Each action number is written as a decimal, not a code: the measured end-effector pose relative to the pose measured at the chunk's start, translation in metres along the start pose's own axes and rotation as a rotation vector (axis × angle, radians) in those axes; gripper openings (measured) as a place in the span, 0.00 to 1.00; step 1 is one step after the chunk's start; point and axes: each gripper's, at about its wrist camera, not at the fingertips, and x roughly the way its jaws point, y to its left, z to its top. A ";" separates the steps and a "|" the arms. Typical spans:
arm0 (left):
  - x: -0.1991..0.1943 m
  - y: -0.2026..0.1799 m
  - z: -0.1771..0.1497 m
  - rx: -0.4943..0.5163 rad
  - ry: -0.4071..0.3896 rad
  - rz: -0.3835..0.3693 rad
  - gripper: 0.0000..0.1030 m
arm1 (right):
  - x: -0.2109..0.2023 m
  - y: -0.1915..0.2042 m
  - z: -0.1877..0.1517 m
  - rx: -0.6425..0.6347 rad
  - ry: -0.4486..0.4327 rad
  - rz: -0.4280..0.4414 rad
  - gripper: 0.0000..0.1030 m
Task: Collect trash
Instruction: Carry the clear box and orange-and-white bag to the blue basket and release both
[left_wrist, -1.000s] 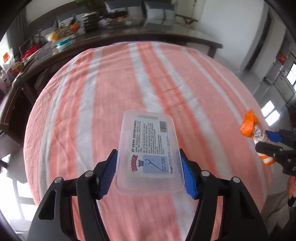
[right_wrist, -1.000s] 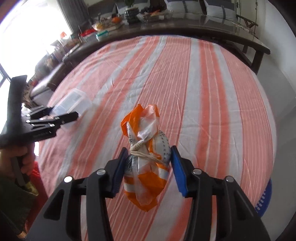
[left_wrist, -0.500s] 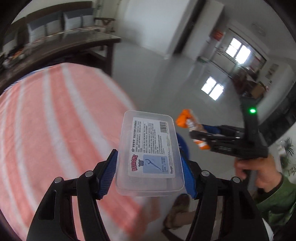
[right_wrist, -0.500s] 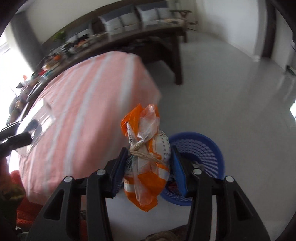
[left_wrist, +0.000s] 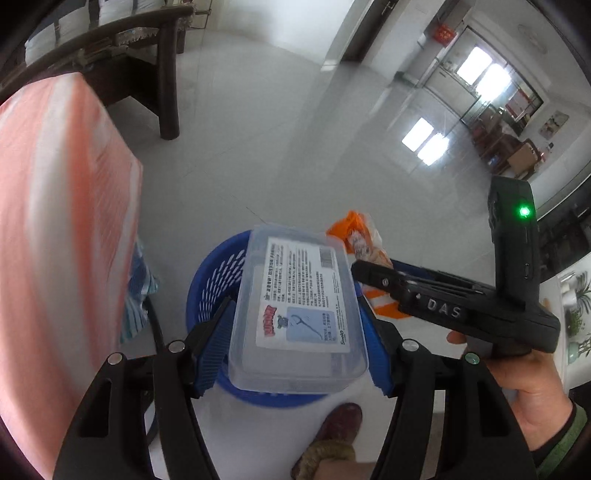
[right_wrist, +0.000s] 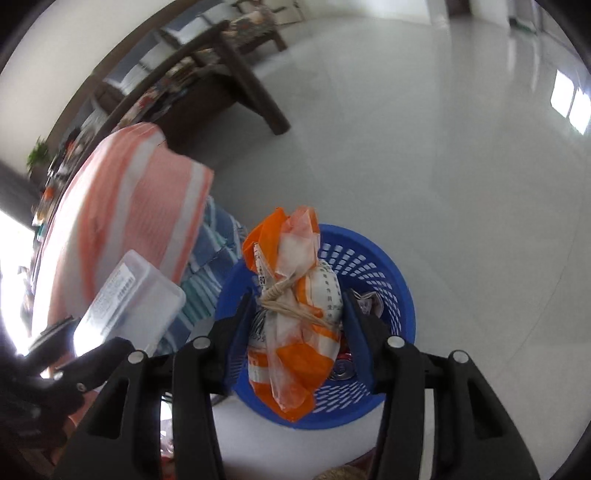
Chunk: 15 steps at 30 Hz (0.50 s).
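Observation:
My left gripper is shut on a clear plastic box with a printed label, held above a blue mesh trash basket on the floor. My right gripper is shut on an orange and white tied snack bag, held over the same blue basket, which has some trash inside. The bag and the right gripper also show in the left wrist view, just right of the box. The box shows at the left of the right wrist view.
The table with the orange and white striped cloth stands left of the basket. A dark wooden bench stands behind it. A striped blue cloth hangs beside the basket. My shoe is near the basket on the pale tiled floor.
Both grippers have swung from over the table to the right and down, and now hold the box and the bag above the blue basket on the floor.

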 end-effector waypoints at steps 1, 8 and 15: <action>0.007 0.000 0.003 -0.002 -0.003 0.014 0.75 | 0.007 -0.008 0.001 0.024 0.010 0.009 0.72; -0.031 -0.007 -0.001 0.002 -0.126 0.057 0.92 | -0.023 -0.018 0.004 0.080 -0.086 -0.074 0.92; -0.127 -0.041 -0.037 0.105 -0.319 0.193 0.95 | -0.101 0.010 -0.031 -0.035 -0.235 -0.152 0.96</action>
